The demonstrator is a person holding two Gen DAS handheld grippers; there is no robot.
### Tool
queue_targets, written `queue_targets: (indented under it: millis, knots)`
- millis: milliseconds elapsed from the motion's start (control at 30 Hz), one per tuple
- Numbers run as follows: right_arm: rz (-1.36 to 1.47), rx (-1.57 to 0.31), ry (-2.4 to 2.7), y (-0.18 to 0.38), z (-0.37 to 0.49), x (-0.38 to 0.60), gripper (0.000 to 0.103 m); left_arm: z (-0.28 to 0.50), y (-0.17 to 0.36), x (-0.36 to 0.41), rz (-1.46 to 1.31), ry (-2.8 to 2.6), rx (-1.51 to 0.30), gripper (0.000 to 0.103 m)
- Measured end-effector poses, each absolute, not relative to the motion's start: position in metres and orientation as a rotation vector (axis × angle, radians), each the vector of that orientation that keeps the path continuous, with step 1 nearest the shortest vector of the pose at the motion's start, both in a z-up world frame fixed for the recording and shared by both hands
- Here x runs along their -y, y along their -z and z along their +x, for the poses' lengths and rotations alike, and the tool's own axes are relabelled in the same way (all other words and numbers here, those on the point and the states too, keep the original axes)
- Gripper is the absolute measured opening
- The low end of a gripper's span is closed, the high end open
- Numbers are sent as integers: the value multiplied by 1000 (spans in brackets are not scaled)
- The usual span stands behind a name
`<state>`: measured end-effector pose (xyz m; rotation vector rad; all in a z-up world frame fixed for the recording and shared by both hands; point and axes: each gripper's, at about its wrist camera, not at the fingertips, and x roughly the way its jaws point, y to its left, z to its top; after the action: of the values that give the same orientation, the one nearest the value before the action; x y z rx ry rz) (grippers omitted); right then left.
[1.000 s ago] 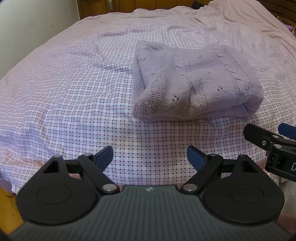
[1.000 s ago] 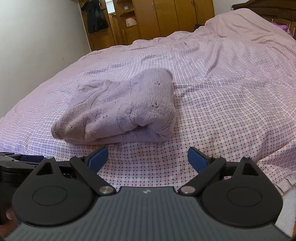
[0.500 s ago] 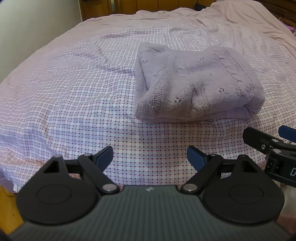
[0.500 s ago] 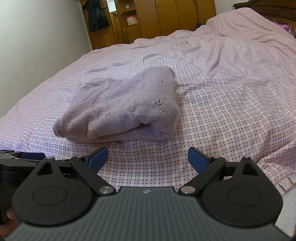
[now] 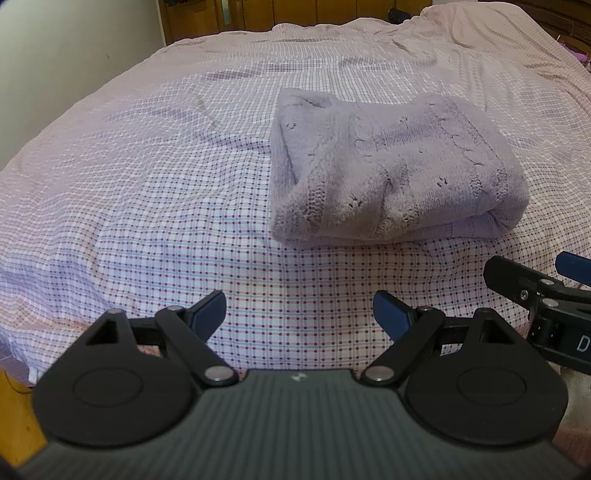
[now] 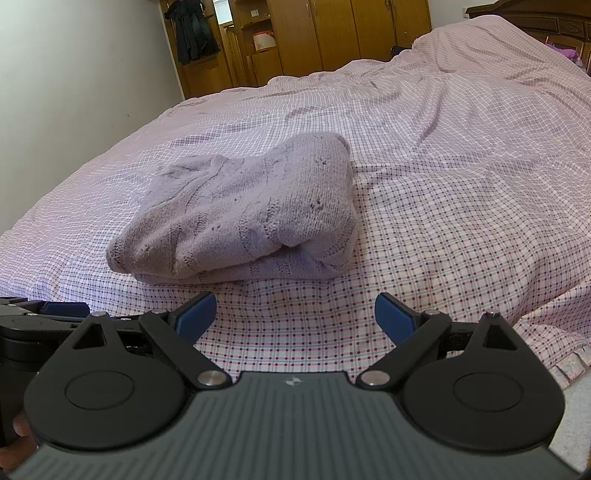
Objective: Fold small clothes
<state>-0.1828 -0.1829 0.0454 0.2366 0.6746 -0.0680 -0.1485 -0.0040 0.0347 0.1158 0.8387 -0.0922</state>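
**Lilac knitted sweater lies folded on the checked bedspread, both grippers empty**

The lilac knitted sweater (image 5: 391, 170) sits folded into a thick, roughly rectangular bundle on the checked bedspread (image 5: 147, 177), toward the near end of the bed. In the left wrist view it lies ahead and to the right of centre, its rounded fold on the right and its looser layered edges on the left. In the right wrist view the same bundle (image 6: 240, 210) lies ahead and to the left, with the rounded fold facing right and the stacked edges visible along the near side.

The left gripper (image 5: 299, 314) hangs above the bedspread, short of the sweater, with its blue-padded fingers (image 5: 207, 312) spread wide and only bedspread showing between them. The right gripper (image 6: 295, 314) is likewise spread wide, nothing between its blue fingertips (image 6: 393, 317), and it too stops short of the sweater. Neither touches the garment.

Each gripper appears at the edge of the other's view: the right one at the right margin of the left view (image 5: 546, 295), the left one at the lower left of the right view. A bit of the person's hand (image 6: 18, 435) shows there too. Wooden wardrobes (image 6: 332, 33) and a dark hanging garment (image 6: 192, 33) stand beyond the bed.
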Motion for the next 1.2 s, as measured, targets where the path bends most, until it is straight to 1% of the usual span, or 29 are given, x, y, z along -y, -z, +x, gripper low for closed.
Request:
queue_targets:
  millis: [1200]
  knots:
    - [227, -675, 63, -46, -181, 182, 96, -147, -35, 4, 109, 92, -841, 88]
